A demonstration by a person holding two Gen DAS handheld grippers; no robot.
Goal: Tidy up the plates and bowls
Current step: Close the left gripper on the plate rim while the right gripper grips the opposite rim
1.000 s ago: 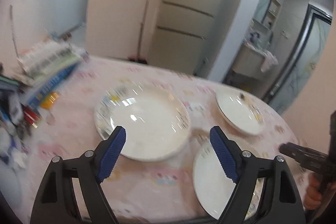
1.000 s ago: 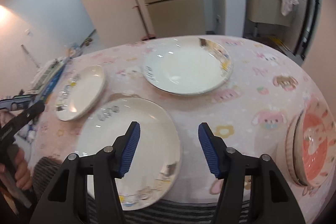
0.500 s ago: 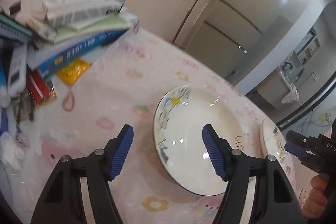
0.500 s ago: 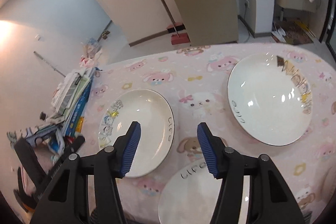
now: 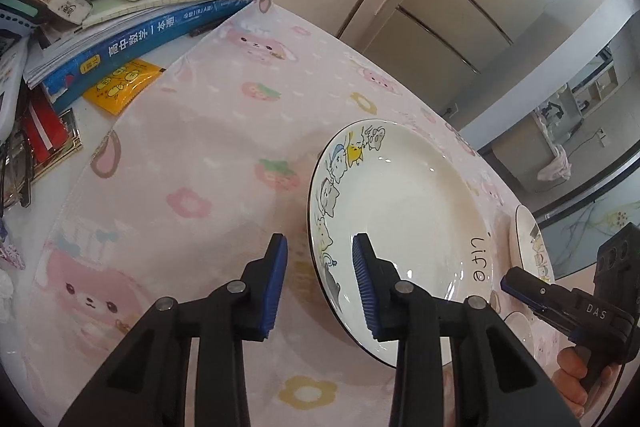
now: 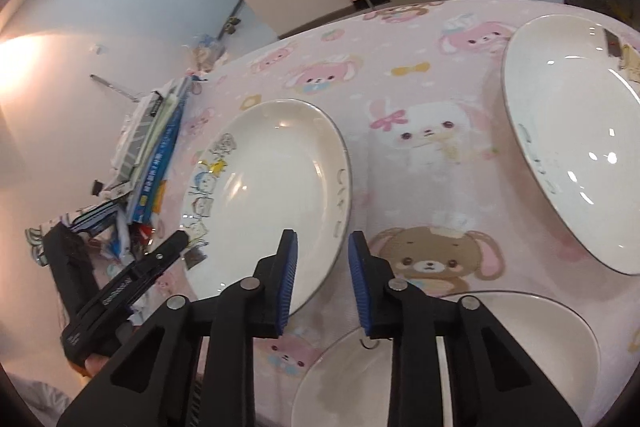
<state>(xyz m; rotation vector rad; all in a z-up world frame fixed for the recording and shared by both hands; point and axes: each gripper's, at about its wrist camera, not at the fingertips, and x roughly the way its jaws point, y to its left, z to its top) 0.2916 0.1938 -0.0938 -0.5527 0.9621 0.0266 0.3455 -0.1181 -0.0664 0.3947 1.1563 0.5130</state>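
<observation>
My left claw sat low over the pink cartoon bench, its blue pads apart and holding nothing, and they straddled the near-left rim of the cartoon-edged plate. One pad was outside the rim on the cloth side, the other over the plate's white well. My right claw mirrored it from the other side: pads apart, empty, bracketing the opposite rim of that same plate, the edge with the small black lettering.

So the plate lay between my two hands, rim edges pointing into both gaps. The plate was round, so no long axis mattered; what counted was the rim's thin edge running between the pads, and I could not tell whether either pad already touched it. Both looked equally near.

Two more plates waited off to my right: a large one further back and another close under the right claw, all apart from each other. A stack of books sat at the bench's left edge, well clear.

My guess was that closing either claw would pinch the rim for a lift onto a neighbouring plate.
</observation>
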